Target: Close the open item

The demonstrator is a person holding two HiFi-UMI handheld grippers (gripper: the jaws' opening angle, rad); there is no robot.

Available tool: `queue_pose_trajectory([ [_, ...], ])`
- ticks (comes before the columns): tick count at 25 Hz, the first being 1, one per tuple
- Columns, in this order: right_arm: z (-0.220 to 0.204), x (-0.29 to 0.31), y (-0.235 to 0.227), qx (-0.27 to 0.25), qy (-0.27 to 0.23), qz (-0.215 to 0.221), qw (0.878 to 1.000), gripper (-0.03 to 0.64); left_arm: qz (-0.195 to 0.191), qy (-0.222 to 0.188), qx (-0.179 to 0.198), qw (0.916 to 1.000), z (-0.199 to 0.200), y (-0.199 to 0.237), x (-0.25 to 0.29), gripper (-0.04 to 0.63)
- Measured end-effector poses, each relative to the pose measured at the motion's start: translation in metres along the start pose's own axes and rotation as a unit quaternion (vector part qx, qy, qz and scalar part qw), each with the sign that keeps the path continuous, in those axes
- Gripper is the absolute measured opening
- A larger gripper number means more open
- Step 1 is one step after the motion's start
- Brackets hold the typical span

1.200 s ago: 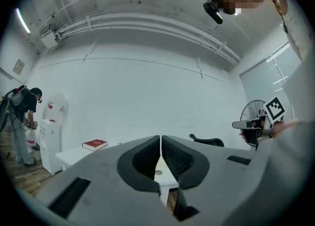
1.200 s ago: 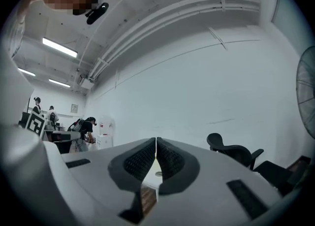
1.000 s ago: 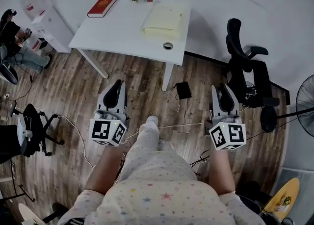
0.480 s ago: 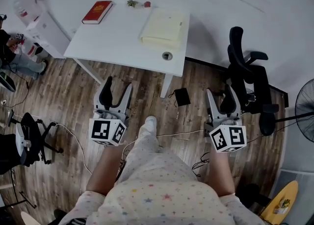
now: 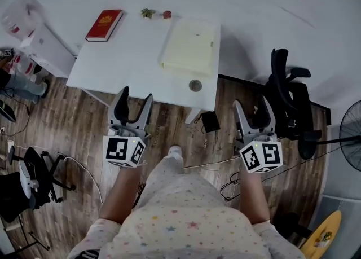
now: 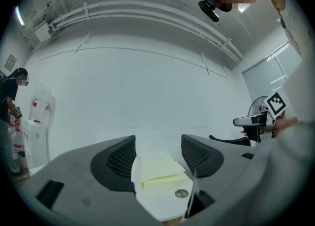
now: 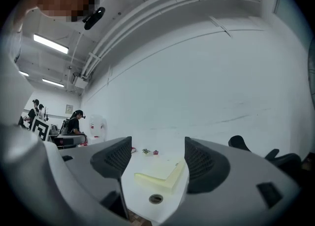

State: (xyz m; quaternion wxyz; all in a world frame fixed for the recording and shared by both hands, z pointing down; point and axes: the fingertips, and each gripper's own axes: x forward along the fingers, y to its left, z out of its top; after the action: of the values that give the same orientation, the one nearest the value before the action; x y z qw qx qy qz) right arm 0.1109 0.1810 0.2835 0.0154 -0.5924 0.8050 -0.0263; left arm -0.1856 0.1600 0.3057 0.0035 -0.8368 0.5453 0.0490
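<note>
A pale yellow book [image 5: 190,47] lies flat on the white table [image 5: 124,60], right of centre; its top cover looks slightly lifted in the left gripper view, where the book [image 6: 158,176] shows between the jaws. My left gripper [image 5: 135,97] is open and empty, just short of the table's near edge. My right gripper [image 5: 251,105] is open and empty too, off the table's near right corner. The book [image 7: 160,173] also appears between the right gripper's jaws, well beyond them.
A red book [image 5: 104,25] lies at the table's far left, two small plants [image 5: 148,12] at the back edge, a cable grommet [image 5: 195,86] near the front. A black office chair [image 5: 287,100] stands right, a white cabinet [image 5: 42,49] left, and cables cross the floor.
Both grippers went from shut to open. I have moved closer to the table, which now lies right ahead of the fingertips.
</note>
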Motion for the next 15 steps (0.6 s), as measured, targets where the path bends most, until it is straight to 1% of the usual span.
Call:
queue_pose_trajectory([
  [4,-0.004,0.025,-0.003,0.003,0.002,-0.006,1.000,0.318,-0.012,0.004,-0.002,0.9999,-0.003,0.017,0.029,0.268],
  [8,-0.013,0.041,-0.007,0.008,0.022,-0.011,1.000,0.318,-0.018,0.015,-0.008,0.9997,-0.012,0.026,0.051,0.268],
  [15,-0.022,0.076,-0.024,0.012,0.036,-0.004,0.999,0.318,-0.009,0.028,-0.017,0.9994,-0.026,0.035,0.082,0.268],
])
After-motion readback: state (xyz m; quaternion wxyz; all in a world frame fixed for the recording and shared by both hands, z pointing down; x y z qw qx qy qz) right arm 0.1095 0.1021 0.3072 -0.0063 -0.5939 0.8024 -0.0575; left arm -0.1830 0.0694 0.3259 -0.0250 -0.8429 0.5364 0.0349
